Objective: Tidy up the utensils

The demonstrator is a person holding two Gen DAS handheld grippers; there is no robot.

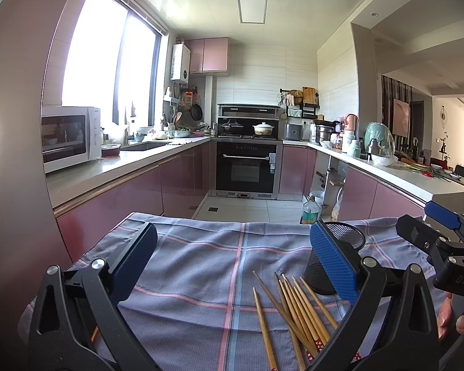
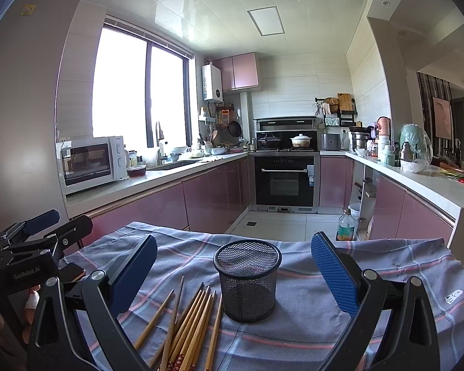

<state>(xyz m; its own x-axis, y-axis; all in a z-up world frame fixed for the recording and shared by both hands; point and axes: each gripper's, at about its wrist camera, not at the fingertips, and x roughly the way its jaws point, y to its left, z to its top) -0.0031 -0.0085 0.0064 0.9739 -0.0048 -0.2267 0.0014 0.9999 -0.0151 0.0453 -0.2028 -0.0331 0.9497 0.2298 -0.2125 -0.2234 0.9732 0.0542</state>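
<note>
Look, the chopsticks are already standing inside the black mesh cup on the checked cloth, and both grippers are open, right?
Not quite. The chopsticks lie flat on the checked cloth beside the black mesh cup, which looks empty in the right wrist view. The rest holds: the left gripper and right gripper are both open.

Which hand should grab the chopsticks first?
Probably left: the chopsticks lie between the open left hand-held gripper fingers. The right hand-held gripper, also open, frames the mesh cup.
</note>
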